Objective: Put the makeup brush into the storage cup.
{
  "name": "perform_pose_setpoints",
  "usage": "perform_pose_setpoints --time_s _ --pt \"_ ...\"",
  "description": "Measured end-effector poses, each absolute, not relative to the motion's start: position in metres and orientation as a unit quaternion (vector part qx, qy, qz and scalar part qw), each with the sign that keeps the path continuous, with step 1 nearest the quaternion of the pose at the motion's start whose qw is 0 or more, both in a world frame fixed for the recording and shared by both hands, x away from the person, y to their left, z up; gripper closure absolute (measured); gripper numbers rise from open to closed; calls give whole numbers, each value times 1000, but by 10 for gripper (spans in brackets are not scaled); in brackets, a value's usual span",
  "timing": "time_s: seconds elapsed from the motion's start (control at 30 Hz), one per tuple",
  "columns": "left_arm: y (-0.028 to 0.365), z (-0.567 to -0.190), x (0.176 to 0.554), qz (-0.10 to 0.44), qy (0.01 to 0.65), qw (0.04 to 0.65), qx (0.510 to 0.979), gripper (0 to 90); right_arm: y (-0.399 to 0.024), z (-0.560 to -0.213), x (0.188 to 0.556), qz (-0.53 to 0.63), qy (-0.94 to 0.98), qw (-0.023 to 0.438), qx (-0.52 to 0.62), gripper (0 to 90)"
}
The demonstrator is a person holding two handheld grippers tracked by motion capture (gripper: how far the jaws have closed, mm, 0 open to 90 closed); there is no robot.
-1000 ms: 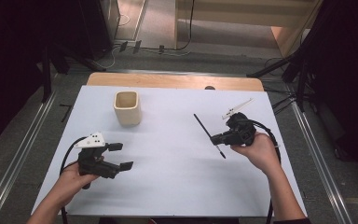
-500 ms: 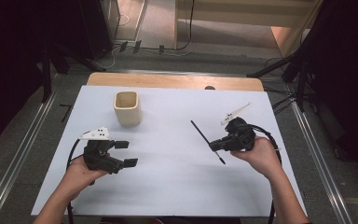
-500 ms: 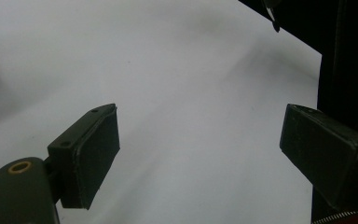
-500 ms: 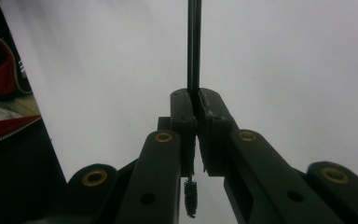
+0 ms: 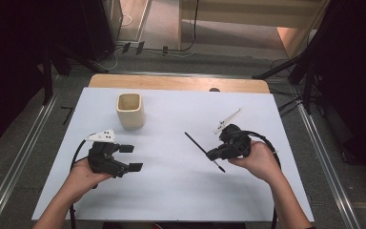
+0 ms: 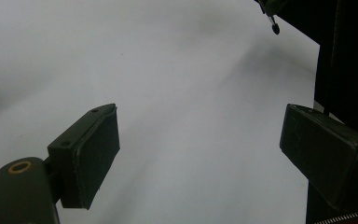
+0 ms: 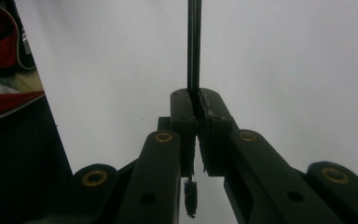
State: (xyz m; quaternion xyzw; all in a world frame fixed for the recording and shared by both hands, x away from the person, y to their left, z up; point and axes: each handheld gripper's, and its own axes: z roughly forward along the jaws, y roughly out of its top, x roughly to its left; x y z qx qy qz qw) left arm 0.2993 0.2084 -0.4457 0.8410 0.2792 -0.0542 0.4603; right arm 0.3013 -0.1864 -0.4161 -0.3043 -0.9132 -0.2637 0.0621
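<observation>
While the person's right hand (image 5: 259,160) holds it above the white desk (image 5: 171,191), the right gripper (image 5: 213,154) is clamped on a thin black brush (image 5: 201,149), a long slim rod with a small bristled tip. From above, the rod runs diagonally, its long end pointing up and away toward the middle of the desk and its short bristled end sticking out on the near side of the gripper. Along the right gripper view the two jaws are pressed together around the rod, which rises straight up between them, and the bristled tip (image 7: 190,198) hangs below the pads. Over on the other side, the left hand (image 5: 83,174) holds the left gripper (image 5: 131,158) low over the desk, near its front left part, with the jaws standing well apart and nothing between them; the left gripper view shows bare white surface between the two pads (image 6: 95,156). A cream square-mouthed cup (image 5: 130,110) stands upright toward the back of the desk, well apart from both grippers and nearer to the left one. Behind the white sheet a strip of bare wood shows at the desk's far edge.
</observation>
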Motion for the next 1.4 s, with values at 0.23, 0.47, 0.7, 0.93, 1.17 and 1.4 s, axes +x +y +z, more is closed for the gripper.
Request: perform_pose_setpoints --time_s 0.23,0.47,0.7,0.93,1.17,1.4 --pt "202 -445 300 -60 276 454 845 121 -177 -417 301 -250 -925 70 -279 872" --pt "196 -442 298 -60 270 445 852 121 -158 -419 299 -230 -938 76 -248 872" --pt "187 -435 301 -60 261 440 857 121 -142 -420 299 -213 -949 79 -220 872" --pt "174 -432 302 -67 244 434 865 121 -133 -413 298 -200 -956 86 -196 872" --pt "168 -429 306 -70 236 424 871 121 -129 -414 304 -174 -965 86 -179 872" --pt "160 -427 308 -74 230 417 876 121 -124 -410 305 -148 -973 77 -160 872"
